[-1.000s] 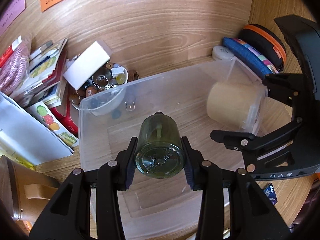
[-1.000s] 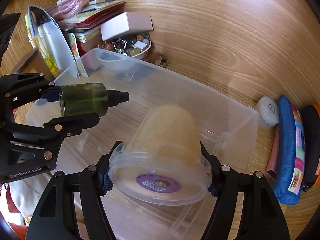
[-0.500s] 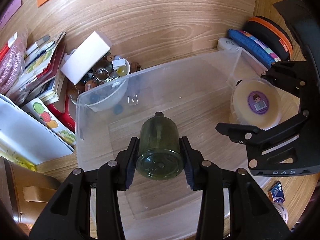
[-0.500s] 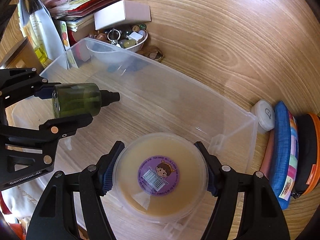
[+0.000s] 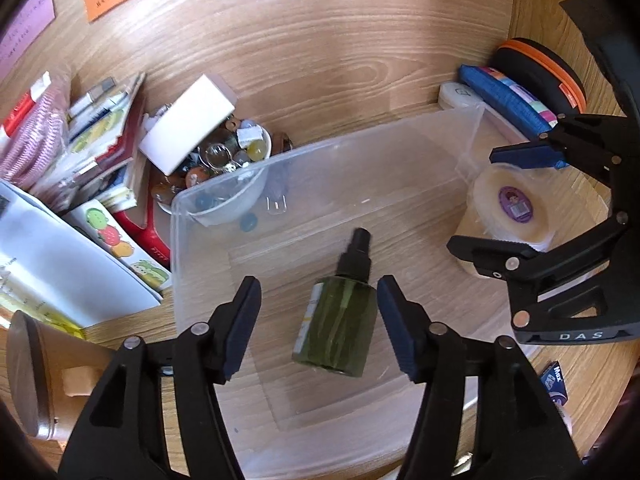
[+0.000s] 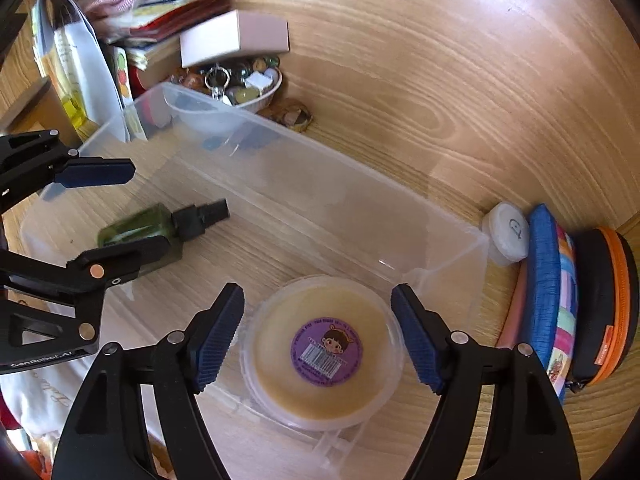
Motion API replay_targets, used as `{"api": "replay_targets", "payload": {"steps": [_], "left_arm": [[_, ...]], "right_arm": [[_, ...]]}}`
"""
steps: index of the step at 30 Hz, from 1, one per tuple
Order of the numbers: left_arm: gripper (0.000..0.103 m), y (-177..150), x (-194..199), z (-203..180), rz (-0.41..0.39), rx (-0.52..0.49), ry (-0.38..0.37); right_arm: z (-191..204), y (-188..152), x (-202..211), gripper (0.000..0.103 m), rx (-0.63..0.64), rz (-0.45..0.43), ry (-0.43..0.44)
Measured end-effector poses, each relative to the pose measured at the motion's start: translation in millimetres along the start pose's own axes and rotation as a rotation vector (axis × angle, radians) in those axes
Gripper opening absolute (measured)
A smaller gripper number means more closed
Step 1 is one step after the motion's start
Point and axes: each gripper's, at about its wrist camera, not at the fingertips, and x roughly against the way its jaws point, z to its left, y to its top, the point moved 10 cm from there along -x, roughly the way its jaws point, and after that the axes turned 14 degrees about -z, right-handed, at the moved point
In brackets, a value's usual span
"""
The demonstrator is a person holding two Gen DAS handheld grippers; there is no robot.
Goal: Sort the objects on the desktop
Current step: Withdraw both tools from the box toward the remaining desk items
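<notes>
Both grippers have let go since half a second ago: the left gripper [image 5: 319, 308] then clamped the green spray bottle [image 5: 338, 322], and the right gripper [image 6: 318, 330] then clamped the round tub [image 6: 325, 350]; now each stands with its jaws spread wide and nothing between the pads.

At lower centre of the left wrist view, the one bottle lies on its side on the floor of the clear plastic bin [image 5: 320, 152], between the parted fingers and touching neither, its black nozzle pointing toward the frame's top. At lower centre of the right wrist view, the one tub sits lid-up in the bin's near corner, purple sticker showing, flanked by the open fingers.

Farther off, upper left beyond the bin's wall, one white bowl of trinkets [image 6: 256, 80] sits under one white box [image 6: 234, 38]. At the right edge, three pouches stand side by side.
</notes>
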Motion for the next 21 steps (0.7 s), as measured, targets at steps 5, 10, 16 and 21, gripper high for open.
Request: {"api": "replay_targets", "payload": {"steps": [5,10,16,21], "left_arm": [[0.069,8.8,18.4,3.1,-0.045,-0.019,0.034],[0.074,16.8,44.1,5.4,-0.096,-0.019,0.055],[0.084,25.1,78.6,6.9,-0.166,-0.026,0.087],[0.089,24.8,106.5,3.7,-0.215,-0.022,0.098]], "right_arm": [[-1.1,2.4,18.3,0.073,-0.012,-0.039,-0.012],[1.9,12.3,30.1,0.077,-0.055,-0.086,-0.009],[1.9,13.6,56.9,0.079,-0.080,-0.143,-0.008],[7.5,11.2,86.7,0.080,-0.082,-0.194,-0.010]]}}
